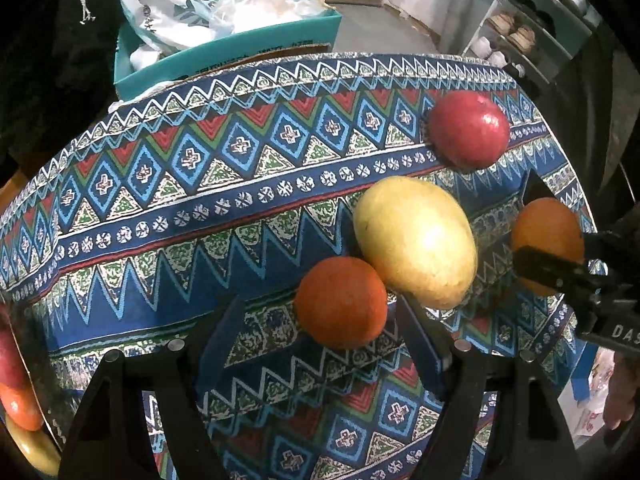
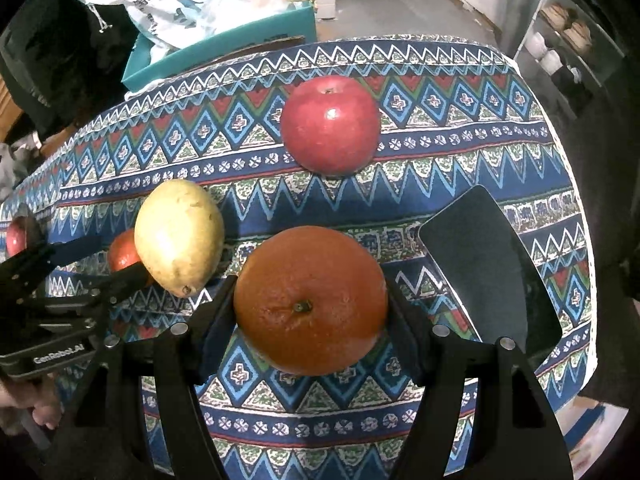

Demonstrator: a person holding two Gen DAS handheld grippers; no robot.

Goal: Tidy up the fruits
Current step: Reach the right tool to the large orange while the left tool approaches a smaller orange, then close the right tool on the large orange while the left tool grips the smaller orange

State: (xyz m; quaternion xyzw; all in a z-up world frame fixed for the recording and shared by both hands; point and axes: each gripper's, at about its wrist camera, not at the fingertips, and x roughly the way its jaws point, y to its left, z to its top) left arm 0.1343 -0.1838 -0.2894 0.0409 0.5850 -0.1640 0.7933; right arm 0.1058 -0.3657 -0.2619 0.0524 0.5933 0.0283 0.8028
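On the patterned tablecloth (image 1: 200, 208) lie a yellow mango (image 1: 416, 240) (image 2: 180, 236) and a red apple (image 1: 468, 132) (image 2: 330, 124). My left gripper (image 1: 318, 310) (image 2: 116, 258) is open and points down over a small orange (image 1: 340, 302) (image 2: 124, 254). That orange sits between its fingers, close to the right one, with a gap on the left side. My right gripper (image 2: 312, 300) (image 1: 528, 224) is shut on a larger orange (image 2: 310, 300) (image 1: 548, 240), stem facing the camera, a pad on each side. Whether this orange touches the cloth I cannot tell.
A flat black slab (image 2: 492, 268) lies on the cloth right of the held orange. A teal box (image 2: 224, 40) with plastic bags stands behind the table. More fruit (image 1: 18, 400) shows at the far left edge. A shelf (image 1: 520, 32) stands at the back right.
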